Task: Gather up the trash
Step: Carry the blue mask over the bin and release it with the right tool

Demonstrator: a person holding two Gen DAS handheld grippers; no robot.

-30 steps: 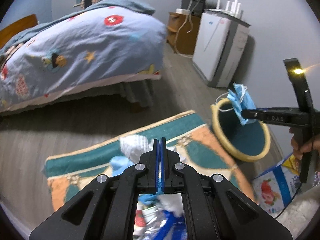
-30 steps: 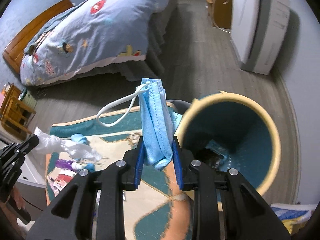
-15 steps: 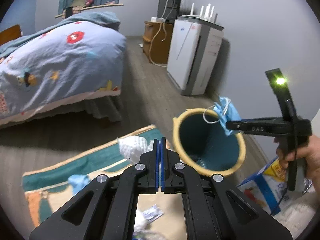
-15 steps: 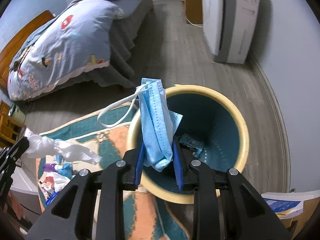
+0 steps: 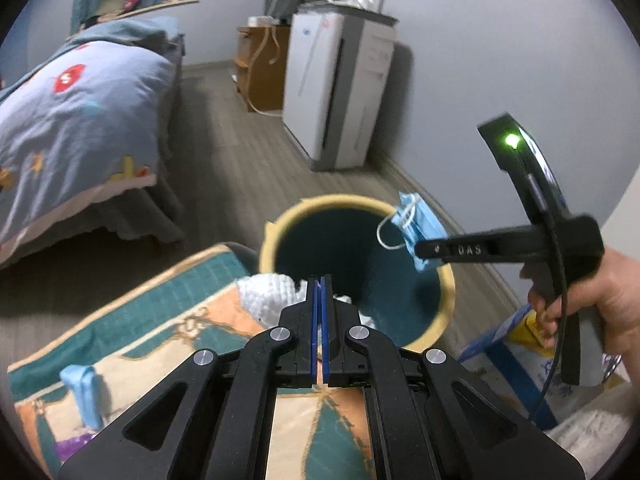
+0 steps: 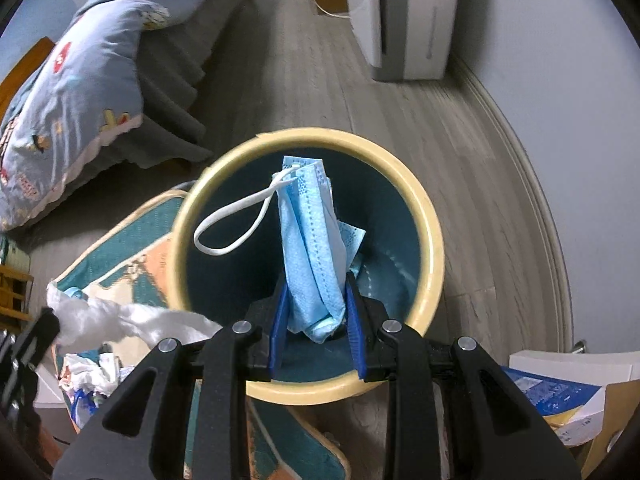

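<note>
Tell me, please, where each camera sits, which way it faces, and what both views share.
Left wrist: on the left claw, shut on white tissue, facing obliquely down at rug and bin; a hand shows.
Right wrist: on the right claw, shut on a blue mask, looking steeply down into the bin.
Shared: bin, mask, tissue, rug, bed.

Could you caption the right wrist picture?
Right gripper holds a blue face mask over the open yellow-rimmed bin.

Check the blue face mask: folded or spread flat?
Folded. The face mask hangs bunched lengthwise between the right tongs over the trash bin, one ear loop dangling.
</note>
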